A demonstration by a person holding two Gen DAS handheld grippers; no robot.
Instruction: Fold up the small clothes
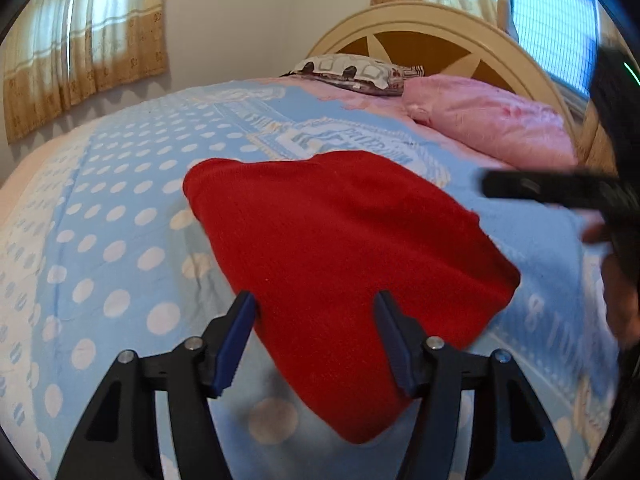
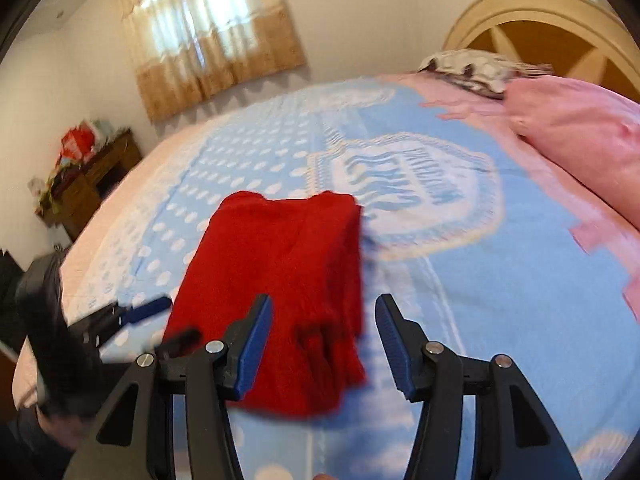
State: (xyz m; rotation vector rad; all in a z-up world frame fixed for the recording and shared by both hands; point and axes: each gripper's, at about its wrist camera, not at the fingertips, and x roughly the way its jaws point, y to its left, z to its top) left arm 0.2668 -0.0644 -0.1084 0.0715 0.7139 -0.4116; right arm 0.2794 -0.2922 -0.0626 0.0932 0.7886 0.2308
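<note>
A red knit garment (image 1: pixel 336 256) lies folded into a compact block on the blue polka-dot blanket (image 1: pixel 120 216). My left gripper (image 1: pixel 316 304) is open, its blue-padded fingers (image 1: pixel 236 340) hovering over the garment's near edge without gripping it. My right gripper (image 2: pixel 324 308) is open too, just above the near end of the garment (image 2: pixel 280 280), holding nothing. The right gripper shows in the left wrist view (image 1: pixel 560 192) as a blurred black shape at the right. The left gripper shows in the right wrist view (image 2: pixel 132 312) at the left of the garment.
A pink pillow (image 1: pixel 492 120) and a patterned pillow (image 1: pixel 352 72) lie by the cream headboard (image 1: pixel 440 28). A wooden cabinet (image 2: pixel 88 180) with clutter stands by the far wall. Curtained windows (image 2: pixel 212 28) sit behind the bed. The blanket (image 2: pixel 480 280) spreads wide around the garment.
</note>
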